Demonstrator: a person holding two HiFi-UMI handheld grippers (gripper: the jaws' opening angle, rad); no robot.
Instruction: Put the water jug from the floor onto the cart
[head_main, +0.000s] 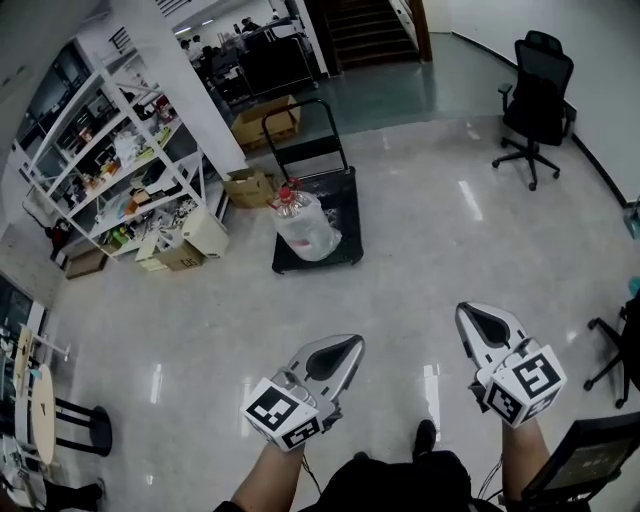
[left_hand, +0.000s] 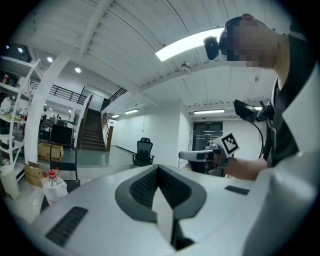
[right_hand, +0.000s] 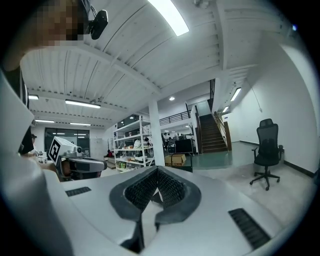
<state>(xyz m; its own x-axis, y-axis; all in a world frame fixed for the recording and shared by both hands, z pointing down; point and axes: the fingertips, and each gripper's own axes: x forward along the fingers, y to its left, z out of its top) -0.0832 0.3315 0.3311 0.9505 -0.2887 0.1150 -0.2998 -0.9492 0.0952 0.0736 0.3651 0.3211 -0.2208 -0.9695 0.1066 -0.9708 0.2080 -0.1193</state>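
A clear water jug (head_main: 305, 228) with a red cap appears to rest on the platform of the black cart (head_main: 348, 215), within its near left part, below the upright handle (head_main: 305, 108). The left gripper view has the jug (left_hand: 54, 187) small at the far left. Both grippers are held low and level, well short of the cart. My left gripper (head_main: 354, 343) is shut with nothing in it, its jaws (left_hand: 159, 169) meeting at a seam. My right gripper (head_main: 467, 311) is also shut and empty, its jaws (right_hand: 157, 173) closed together.
White shelving (head_main: 95, 150) packed with items lines the left, with cardboard boxes (head_main: 250, 187) at its foot and beyond the cart (head_main: 266, 121). A black office chair (head_main: 535, 100) stands at the far right, stairs (head_main: 370, 30) at the back. A stool (head_main: 80, 425) is at the near left.
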